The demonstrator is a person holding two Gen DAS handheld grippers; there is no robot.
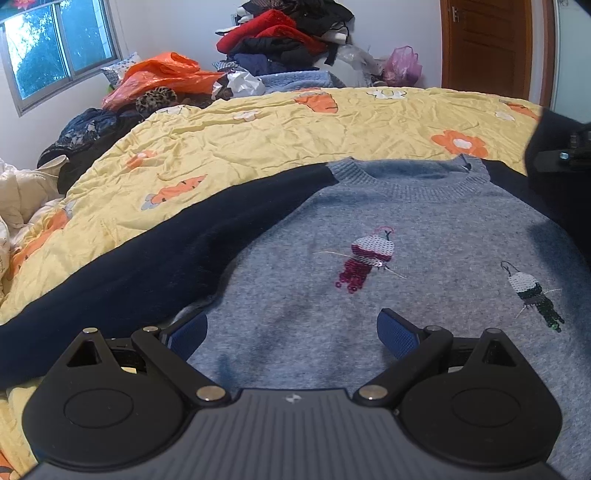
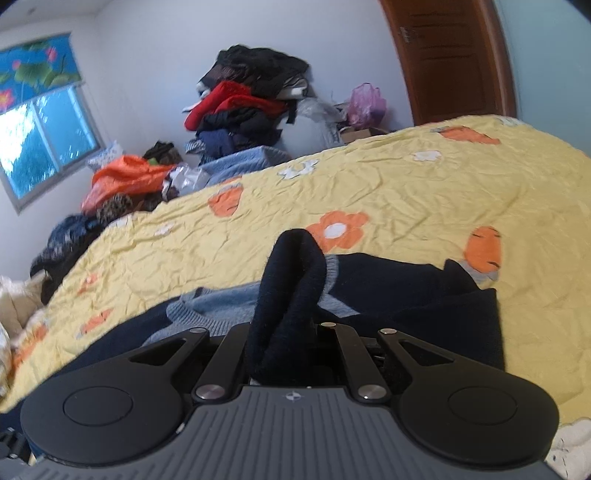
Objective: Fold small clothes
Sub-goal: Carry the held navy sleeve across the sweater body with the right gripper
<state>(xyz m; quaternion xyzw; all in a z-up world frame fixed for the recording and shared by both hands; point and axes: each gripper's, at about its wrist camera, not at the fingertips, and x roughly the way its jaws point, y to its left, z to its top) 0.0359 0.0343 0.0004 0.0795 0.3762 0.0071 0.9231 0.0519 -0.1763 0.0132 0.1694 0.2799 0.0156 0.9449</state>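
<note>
Sleeve fold, right side.
Right gripper (image 2: pixel 284 332) clamped sleeve (image 2: pixel 291 288) between jaws; left gripper (image 1: pixel 291 328) gaped above sweater (image 1: pixel 369 295); should lay sleeve flat across.

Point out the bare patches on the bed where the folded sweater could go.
Bare yellow flowered quilt runs between the grey-and-navy knit sweater's collar and the far edge, and right of its navy sleeve, which the right gripper holds. Crowded: orange plastic bag and the heap of red and dark clothes behind.
</note>
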